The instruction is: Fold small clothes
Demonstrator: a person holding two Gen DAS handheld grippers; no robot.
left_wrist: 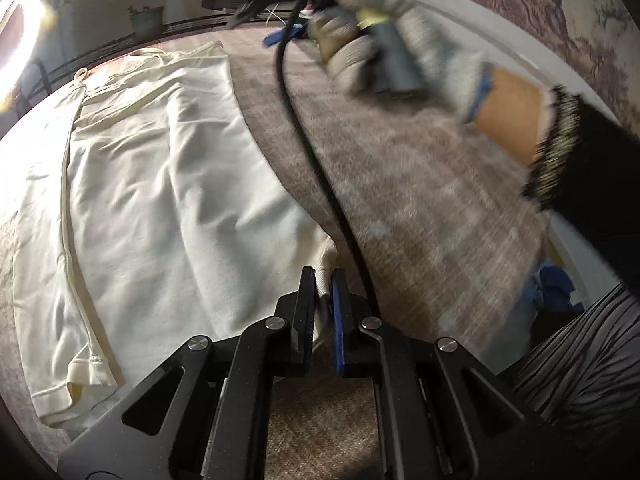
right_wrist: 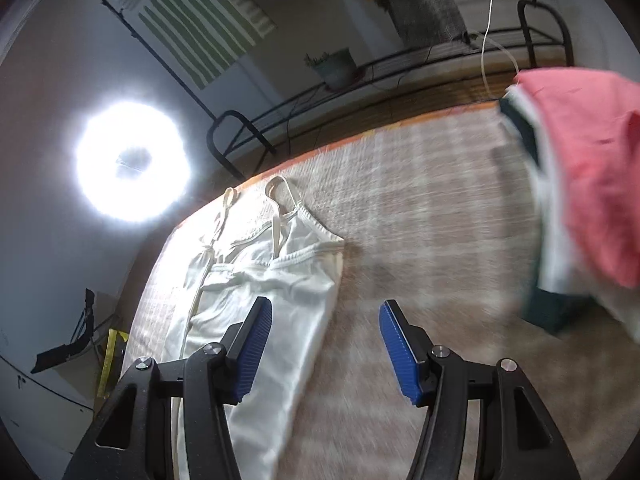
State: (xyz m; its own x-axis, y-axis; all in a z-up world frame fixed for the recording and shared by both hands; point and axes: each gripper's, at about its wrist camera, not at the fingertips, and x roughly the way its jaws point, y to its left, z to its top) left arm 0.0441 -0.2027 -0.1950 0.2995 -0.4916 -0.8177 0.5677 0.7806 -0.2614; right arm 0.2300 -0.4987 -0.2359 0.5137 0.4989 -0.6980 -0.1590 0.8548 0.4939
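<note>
A cream strappy top (left_wrist: 160, 184) lies spread flat on the brown woven table cover (left_wrist: 420, 200). My left gripper (left_wrist: 323, 284) is shut on the top's near hem corner, at the garment's right edge. In the right wrist view the same top (right_wrist: 264, 280) lies lengthwise with its thin straps (right_wrist: 280, 188) at the far end. My right gripper (right_wrist: 326, 344) is open and empty, raised above the top's right edge and the bare cover. The gloved hand holding the right gripper (left_wrist: 380, 32) shows blurred at the upper right of the left wrist view.
A stack of clothes with a pink piece on top (right_wrist: 592, 184) sits at the right of the table. A black cable (left_wrist: 316, 160) hangs across the cover. A bright ring light (right_wrist: 132, 162) stands at left. A metal rack (right_wrist: 360, 80) with a potted plant (right_wrist: 336, 66) runs behind the table.
</note>
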